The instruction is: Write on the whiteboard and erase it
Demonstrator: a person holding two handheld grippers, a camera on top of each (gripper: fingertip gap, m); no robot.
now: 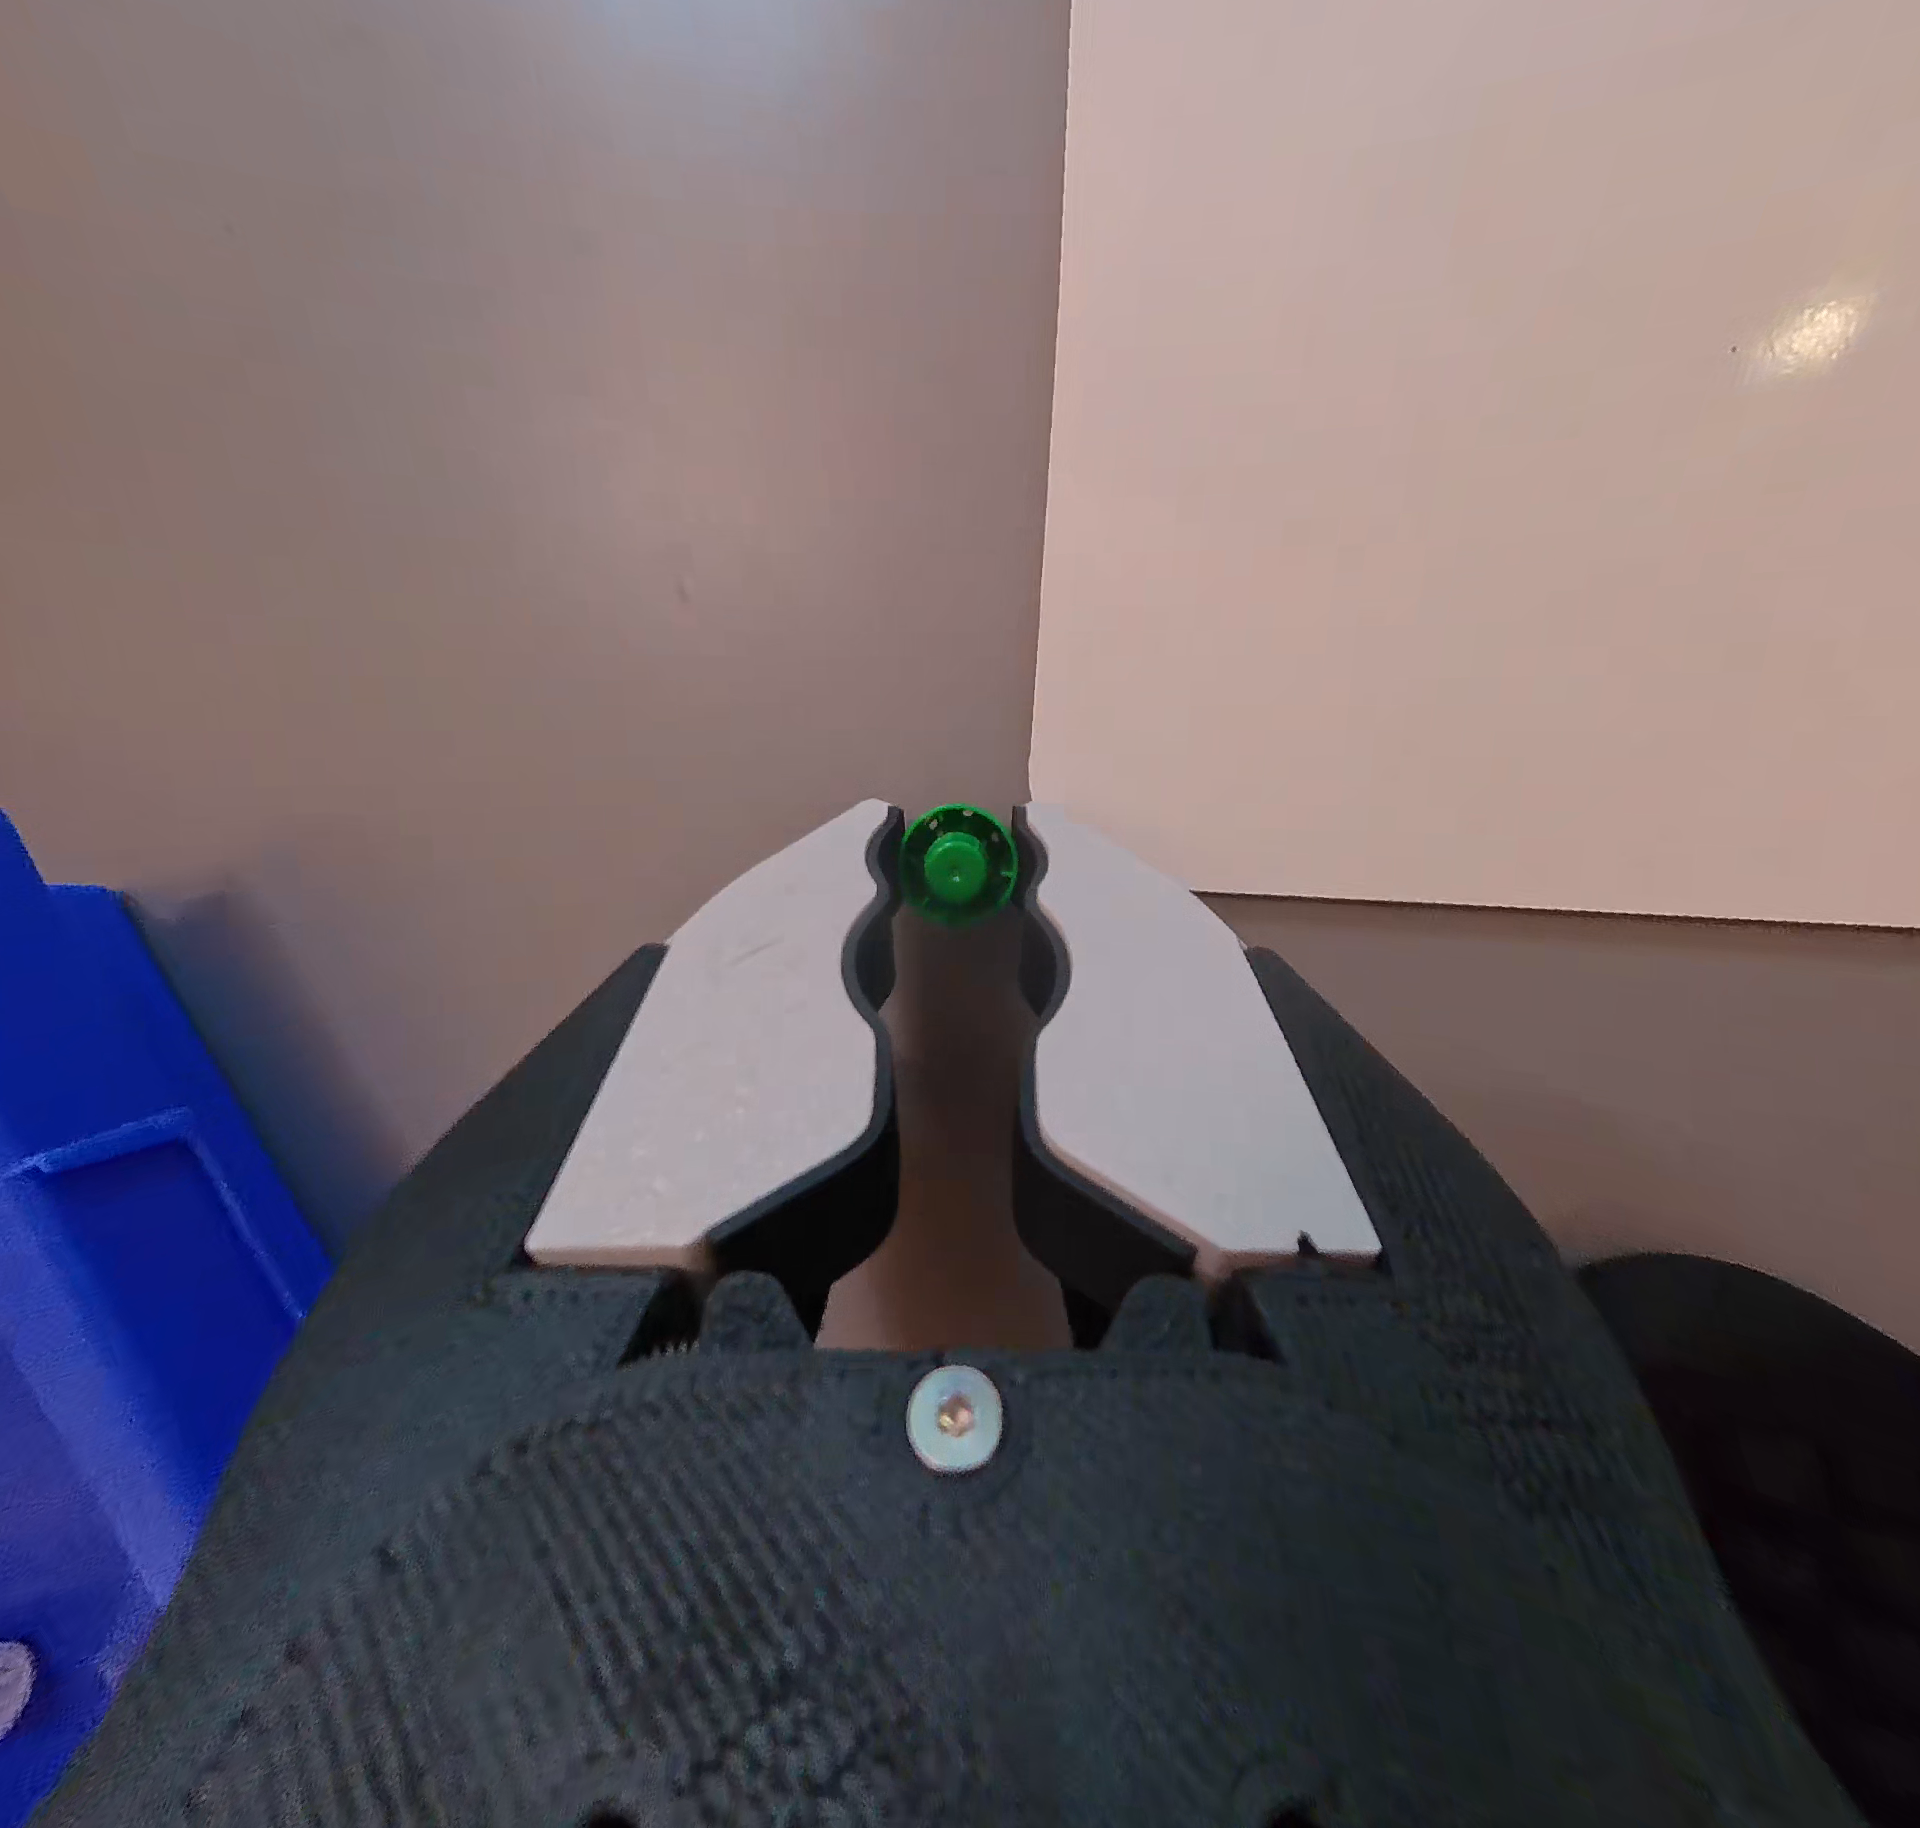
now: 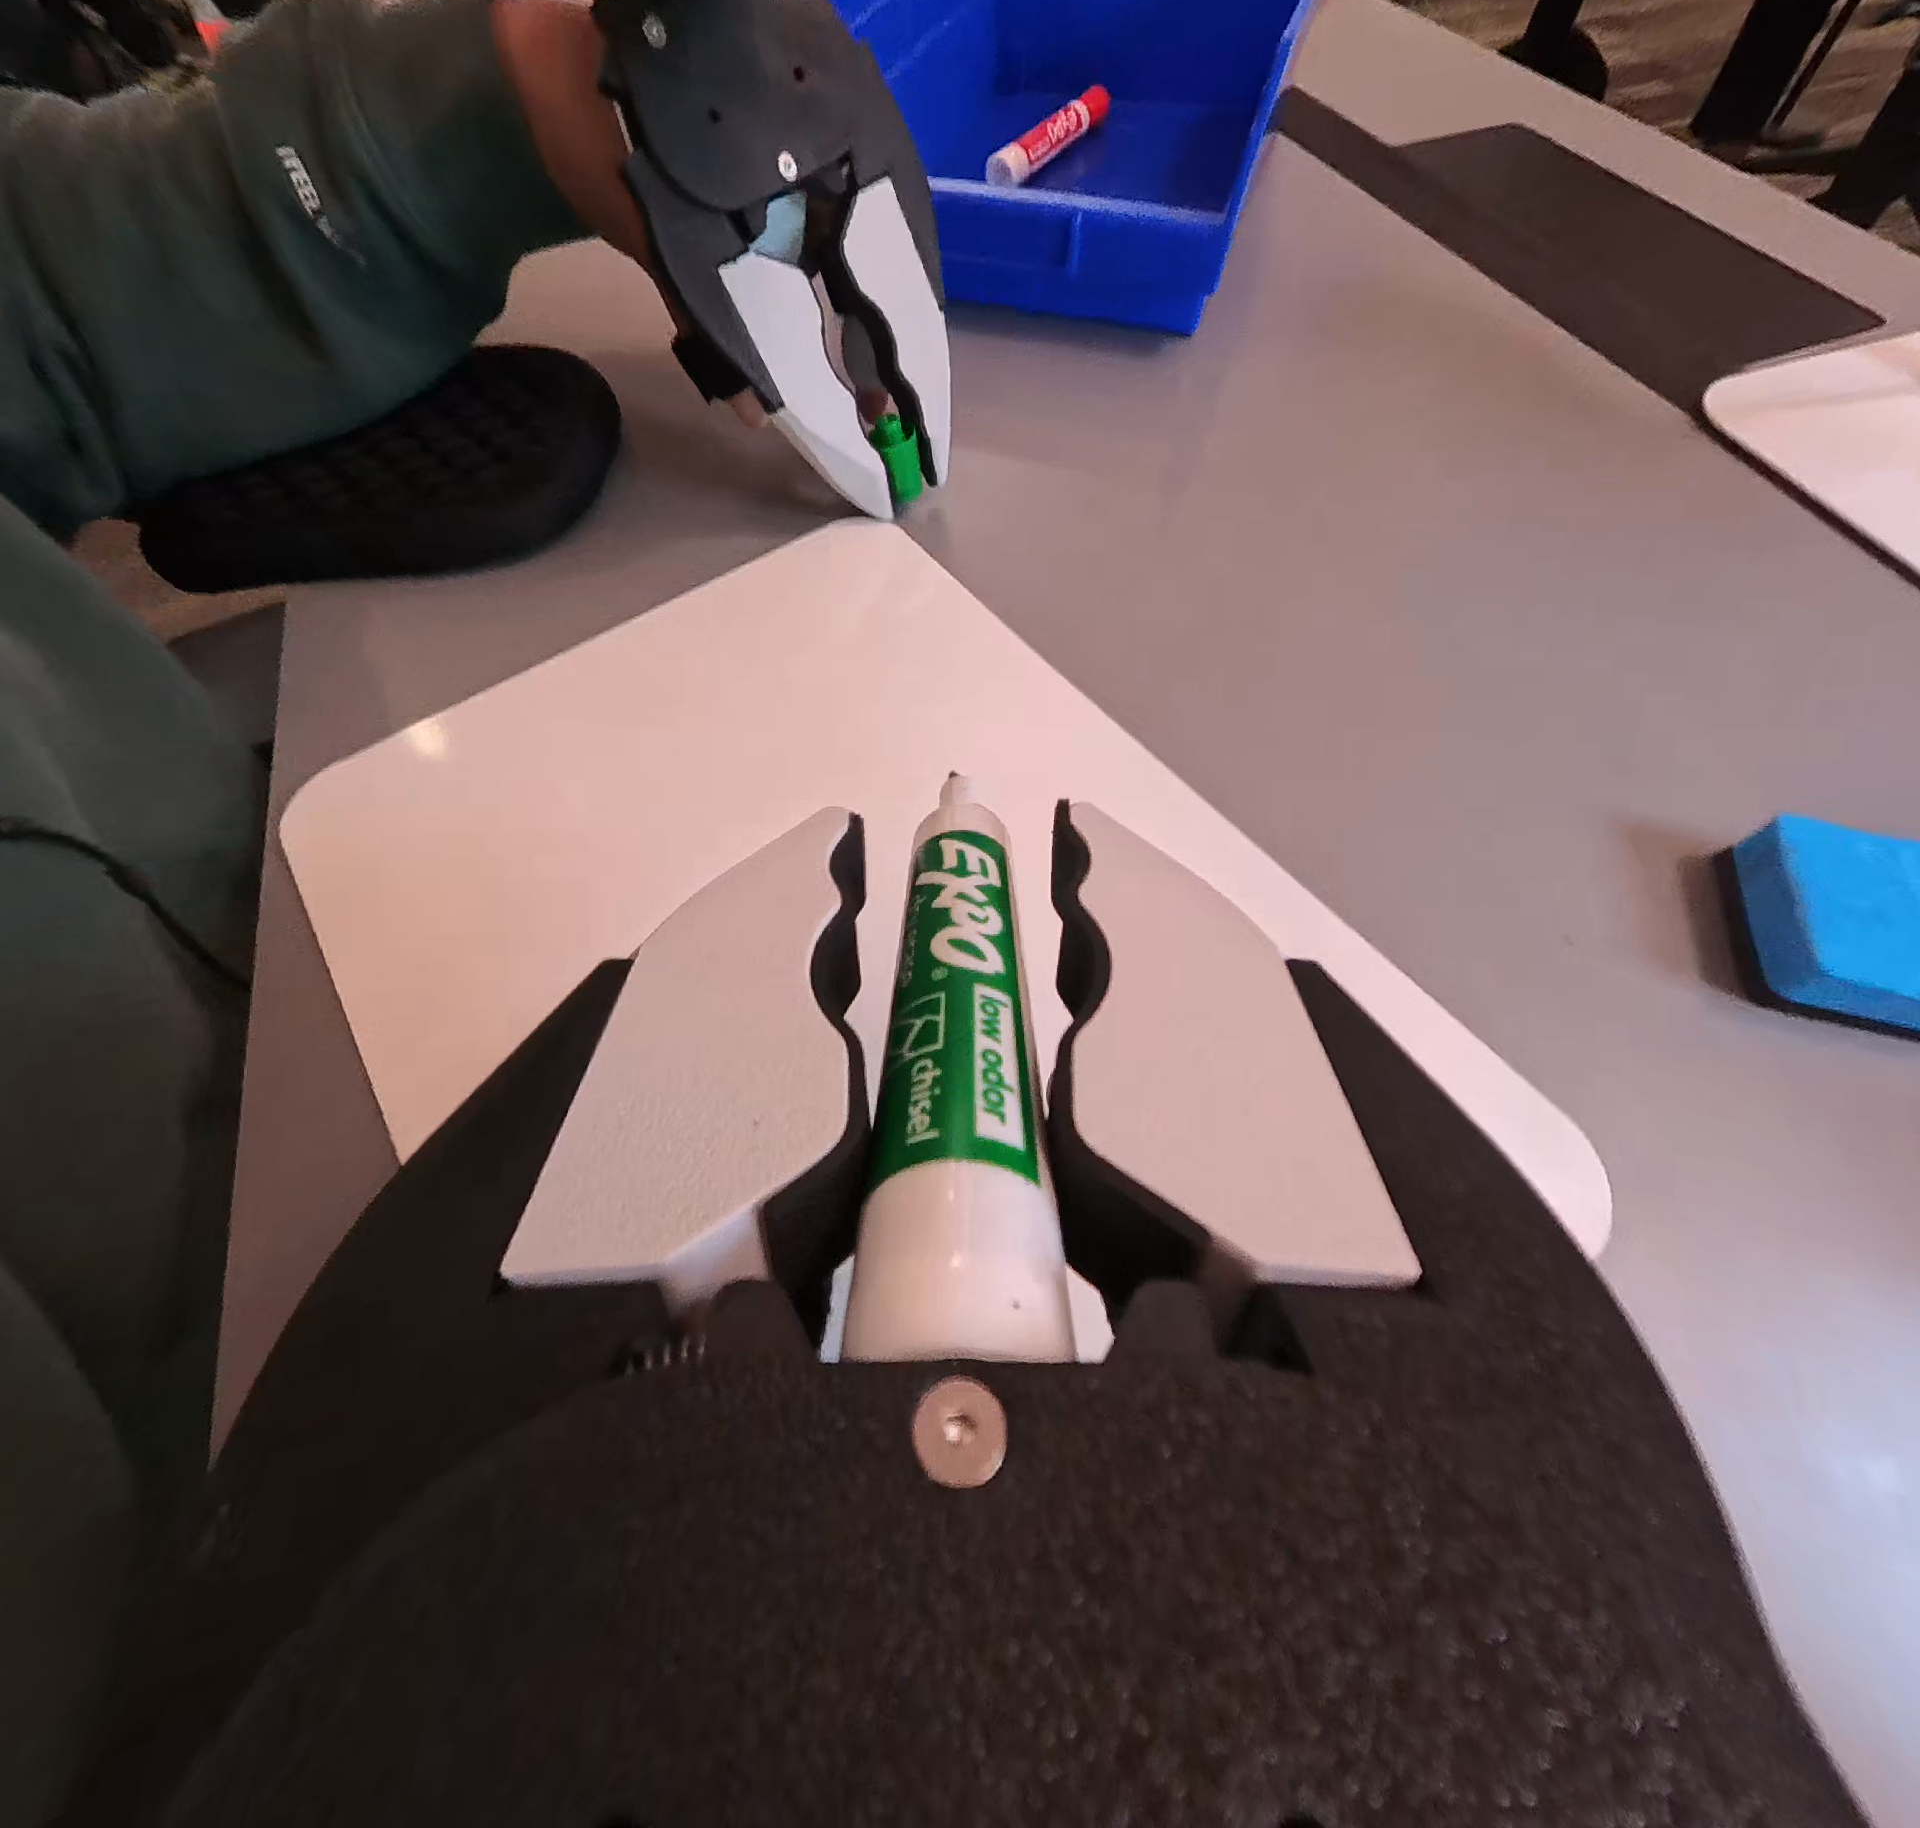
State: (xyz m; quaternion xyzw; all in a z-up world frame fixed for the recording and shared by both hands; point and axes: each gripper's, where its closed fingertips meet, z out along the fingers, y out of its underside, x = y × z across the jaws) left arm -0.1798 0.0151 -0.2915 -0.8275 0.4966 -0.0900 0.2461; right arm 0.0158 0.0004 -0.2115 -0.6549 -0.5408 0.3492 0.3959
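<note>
With the left gripper (image 2: 902,474) clamped on the green cap (image 1: 957,869) and the right gripper (image 2: 956,822) gripping the uncapped marker (image 2: 956,1051), writing comes next: its tip must lower onto the whiteboard (image 2: 623,739) ahead.

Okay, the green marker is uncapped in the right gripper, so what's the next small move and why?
Probably lower the right gripper so the tip of the green-and-white marker meets the blank white whiteboard. The marker is clamped and its tip looks bare above the board. The left gripper holds the small green cap off the board's far corner, out of the way.
</note>
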